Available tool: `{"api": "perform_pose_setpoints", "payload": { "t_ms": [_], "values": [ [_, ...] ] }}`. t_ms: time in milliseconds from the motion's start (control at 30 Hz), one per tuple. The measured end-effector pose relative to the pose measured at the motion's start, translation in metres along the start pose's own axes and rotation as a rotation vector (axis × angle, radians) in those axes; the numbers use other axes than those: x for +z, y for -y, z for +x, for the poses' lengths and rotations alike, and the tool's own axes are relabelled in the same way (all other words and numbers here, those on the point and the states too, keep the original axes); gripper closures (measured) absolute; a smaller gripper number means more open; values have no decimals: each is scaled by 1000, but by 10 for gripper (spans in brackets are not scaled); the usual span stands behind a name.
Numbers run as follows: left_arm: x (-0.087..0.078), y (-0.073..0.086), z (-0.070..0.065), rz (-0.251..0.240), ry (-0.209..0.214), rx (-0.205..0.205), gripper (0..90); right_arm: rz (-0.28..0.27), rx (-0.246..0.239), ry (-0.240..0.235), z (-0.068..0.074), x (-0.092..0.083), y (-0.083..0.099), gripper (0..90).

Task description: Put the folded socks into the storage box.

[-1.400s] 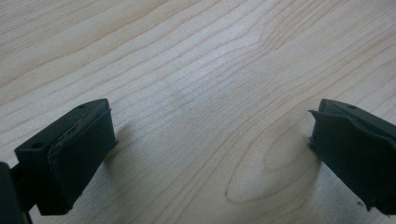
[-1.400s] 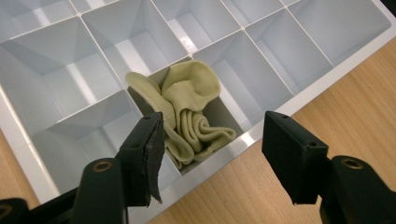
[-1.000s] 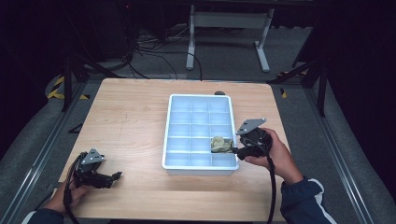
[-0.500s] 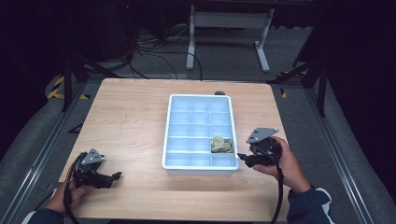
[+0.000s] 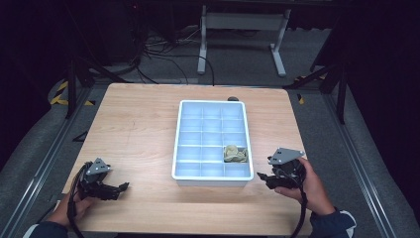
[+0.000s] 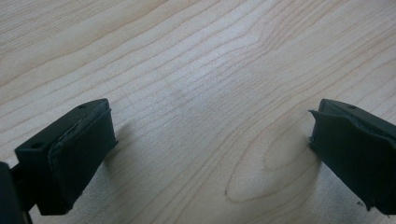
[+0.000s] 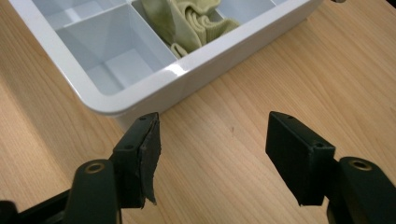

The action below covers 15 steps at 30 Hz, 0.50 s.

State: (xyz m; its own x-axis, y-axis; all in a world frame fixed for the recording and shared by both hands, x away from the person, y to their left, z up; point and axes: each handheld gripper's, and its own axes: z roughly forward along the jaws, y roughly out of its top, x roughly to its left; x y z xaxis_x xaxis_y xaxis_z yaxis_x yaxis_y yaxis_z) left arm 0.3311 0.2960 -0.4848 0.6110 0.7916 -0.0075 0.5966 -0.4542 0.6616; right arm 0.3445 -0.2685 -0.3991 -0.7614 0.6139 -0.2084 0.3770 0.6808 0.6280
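Note:
A white compartment tray [image 5: 210, 177] sits mid-table. A crumpled olive-green cloth [image 5: 235, 153] lies in a right-column compartment, second row from the front. My right gripper [image 5: 262, 177] is low over the table just off the tray's near right corner, apart from it. In the right gripper view its jaws [image 7: 212, 154] stand open over bare wood, with the tray's rim [image 7: 187, 74] and the cloth [image 7: 187, 21] just ahead. My left gripper [image 5: 121, 188] rests at the near left of the table. Its jaws [image 6: 210, 154] are open over bare wood, holding nothing.
The wooden table [image 5: 133, 129] has free room left of the tray and along its front edge. A small dark object [image 5: 233, 98] sits at the tray's far side. Beyond the table stand a metal frame [image 5: 242, 29] and floor cables [image 5: 158, 49].
My right gripper has drawn back from the tray's right side toward the person and sunk to the table by the near right corner. The cloth stays in its compartment. The left gripper has kept still.

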Motion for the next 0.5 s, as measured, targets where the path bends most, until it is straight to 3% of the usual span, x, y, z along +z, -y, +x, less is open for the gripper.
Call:
{"api": "perform_pose_setpoints", "payload": {
  "t_ms": [500],
  "values": [
    [0, 0, 0, 0, 0, 1, 2, 6, 81, 39, -3, 4, 44, 358]
  ]
}}
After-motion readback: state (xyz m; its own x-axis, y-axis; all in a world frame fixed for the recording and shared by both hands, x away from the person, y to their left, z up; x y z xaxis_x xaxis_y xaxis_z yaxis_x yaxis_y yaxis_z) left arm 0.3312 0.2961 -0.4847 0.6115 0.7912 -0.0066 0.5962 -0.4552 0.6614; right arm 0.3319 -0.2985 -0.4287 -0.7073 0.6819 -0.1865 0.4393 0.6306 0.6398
